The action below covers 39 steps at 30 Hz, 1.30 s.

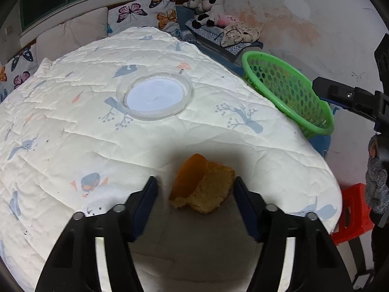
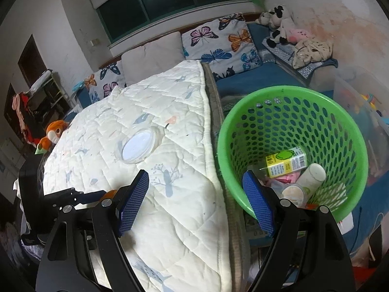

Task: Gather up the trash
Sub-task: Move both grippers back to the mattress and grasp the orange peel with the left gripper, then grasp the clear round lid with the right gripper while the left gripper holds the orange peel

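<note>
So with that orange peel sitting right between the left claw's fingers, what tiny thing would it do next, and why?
Probably close the left gripper on the orange peel. Its jaws stand open with the peel lying between the fingertips on the white quilt, not yet gripped. The green basket beside the bed already holds other trash, so the peel likely goes there once held. The right gripper is open and empty.

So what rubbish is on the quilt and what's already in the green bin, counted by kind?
Orange peel pieces on quilt: 2
Clear plastic lid on quilt: 1
Yellow carton in bin: 1
White bottle in bin: 1
Round cup in bin: 1
Total: 6
</note>
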Motion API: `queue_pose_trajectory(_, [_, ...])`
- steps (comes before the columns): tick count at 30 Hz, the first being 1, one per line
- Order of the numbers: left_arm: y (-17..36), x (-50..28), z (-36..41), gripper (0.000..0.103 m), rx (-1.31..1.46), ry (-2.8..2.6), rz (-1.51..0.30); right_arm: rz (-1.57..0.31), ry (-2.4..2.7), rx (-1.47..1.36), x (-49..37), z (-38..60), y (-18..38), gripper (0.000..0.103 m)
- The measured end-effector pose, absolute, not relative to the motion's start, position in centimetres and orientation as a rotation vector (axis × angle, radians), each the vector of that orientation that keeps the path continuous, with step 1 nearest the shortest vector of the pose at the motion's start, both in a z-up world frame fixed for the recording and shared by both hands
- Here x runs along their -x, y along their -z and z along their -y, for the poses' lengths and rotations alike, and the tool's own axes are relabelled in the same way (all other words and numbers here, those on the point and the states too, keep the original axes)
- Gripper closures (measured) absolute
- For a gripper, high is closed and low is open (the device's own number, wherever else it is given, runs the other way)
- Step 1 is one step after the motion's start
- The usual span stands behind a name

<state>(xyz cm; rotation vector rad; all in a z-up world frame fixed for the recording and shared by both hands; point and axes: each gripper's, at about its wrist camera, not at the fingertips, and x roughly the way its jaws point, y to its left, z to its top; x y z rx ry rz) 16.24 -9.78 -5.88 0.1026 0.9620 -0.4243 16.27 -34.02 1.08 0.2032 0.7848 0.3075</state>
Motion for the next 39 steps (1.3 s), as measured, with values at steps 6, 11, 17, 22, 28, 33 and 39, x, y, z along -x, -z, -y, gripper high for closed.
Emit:
queue_pose_trajectory(6, [5.3,-16.0,9.1,0.07,-0.069,0.444,-0.938,-0.801,-0.337,-0.172,-16.9,32.3,-0.8,0.024])
queue_pose_trajectory(11, [4.4,-15.5,7.7,0.074,-0.042,0.427,-0.918,-0.811,-0.373,-0.13,-17.7,30.0,-0.6,0.024])
queue_pose_trajectory(17, [2.9,-15.4,4.3,0.074,0.019,0.36,-0.887,-0.831,-0.428,-0.098,-19.4,27.0,-0.5,0.024])
queue_pose_trajectory(22, [1.8,-15.7,1.2,0.074,0.074,0.3,-0.863,-0.848,-0.48,-0.06,-21.2,23.6,0.0,0.017])
queue_pose_trajectory(28, [1.3,-15.9,-1.6,0.074,0.119,0.258,-0.844,-0.869,-0.517,-0.002,-23.2,20.1,1.1,0.008])
queue_pose_trajectory(33, [1.3,-16.3,-3.0,0.074,0.14,0.245,-0.84,-0.896,-0.512,0.074,-24.6,18.2,2.5,0.006])
queue_pose_trajectory(39, [1.6,-16.7,-3.7,0.074,0.156,0.242,-0.841,-0.919,-0.492,0.115,-25.7,17.2,3.8,0.006])
